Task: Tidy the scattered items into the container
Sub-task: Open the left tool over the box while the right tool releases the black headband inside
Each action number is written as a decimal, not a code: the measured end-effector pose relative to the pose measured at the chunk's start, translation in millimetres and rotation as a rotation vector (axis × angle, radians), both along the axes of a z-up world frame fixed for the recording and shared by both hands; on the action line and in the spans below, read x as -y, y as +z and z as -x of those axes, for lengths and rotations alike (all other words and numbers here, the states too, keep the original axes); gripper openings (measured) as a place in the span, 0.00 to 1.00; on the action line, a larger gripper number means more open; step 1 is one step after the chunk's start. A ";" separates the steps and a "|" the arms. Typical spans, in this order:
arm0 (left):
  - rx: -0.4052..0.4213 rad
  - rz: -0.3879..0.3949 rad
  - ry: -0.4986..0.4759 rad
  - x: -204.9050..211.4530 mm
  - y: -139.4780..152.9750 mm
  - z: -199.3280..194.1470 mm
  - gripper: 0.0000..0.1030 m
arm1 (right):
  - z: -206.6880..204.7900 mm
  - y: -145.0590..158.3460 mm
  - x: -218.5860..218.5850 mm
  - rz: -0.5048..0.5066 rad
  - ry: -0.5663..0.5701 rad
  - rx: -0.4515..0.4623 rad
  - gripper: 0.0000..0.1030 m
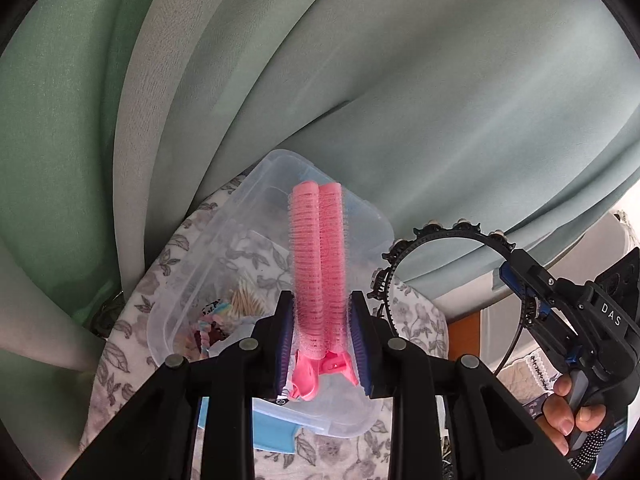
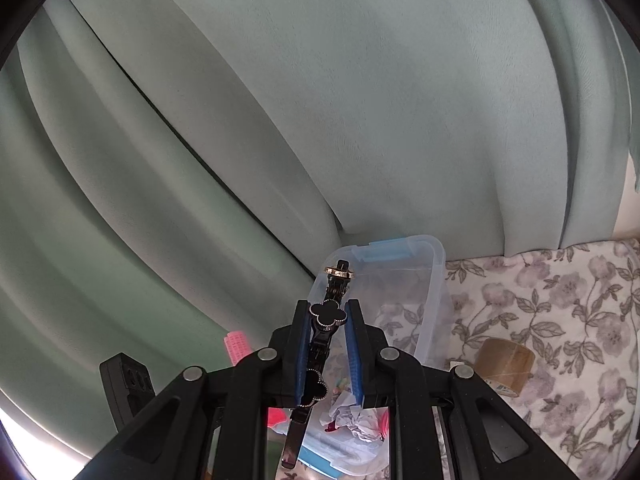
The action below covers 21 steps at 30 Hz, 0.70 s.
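My left gripper (image 1: 320,300) is shut on a pink double hair-roller clip (image 1: 318,248), which stands up between the blue pads (image 1: 362,344) above a clear plastic container (image 1: 208,264). To the right in the left wrist view, a hand holds my right gripper (image 1: 516,276), shut on a black headband (image 1: 440,234) with clover ornaments. In the right wrist view that gripper (image 2: 327,308) pinches the headband (image 2: 328,314) edge-on over the container (image 2: 436,264). The pink roller (image 2: 236,346) shows at lower left. Small items lie in the container, among them crumpled paper (image 2: 356,412).
The container sits on a flowered cloth (image 2: 560,300), close against a pale green curtain (image 2: 360,120). A roll of brown tape (image 2: 506,364) lies on the cloth to the container's right. A blue latch (image 1: 276,436) sits at the container's near end.
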<state>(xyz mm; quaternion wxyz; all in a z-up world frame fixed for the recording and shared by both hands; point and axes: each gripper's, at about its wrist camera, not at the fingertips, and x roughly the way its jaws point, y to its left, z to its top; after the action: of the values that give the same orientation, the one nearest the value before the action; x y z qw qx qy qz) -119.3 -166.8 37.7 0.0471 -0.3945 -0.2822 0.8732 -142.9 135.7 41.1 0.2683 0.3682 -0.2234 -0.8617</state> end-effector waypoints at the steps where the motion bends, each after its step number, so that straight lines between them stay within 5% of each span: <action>1: 0.008 0.007 -0.001 1.2 -2.2 2.9 0.27 | 2.1 -3.4 3.0 -0.009 0.003 0.008 0.18; 15: 0.093 0.045 -0.014 10.9 -25.7 32.7 0.29 | 30.4 -50.3 49.8 -0.172 0.056 0.084 0.21; 21: 0.103 0.020 -0.022 13.3 -32.2 35.8 0.50 | 31.3 -49.0 47.5 -0.182 0.045 0.096 0.23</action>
<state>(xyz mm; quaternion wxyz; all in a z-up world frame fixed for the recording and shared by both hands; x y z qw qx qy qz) -155.1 -180.1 5.5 0.0381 -0.4423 -0.2711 0.8541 -174.1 88.1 -7.9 0.2420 0.4368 -0.1485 -0.8536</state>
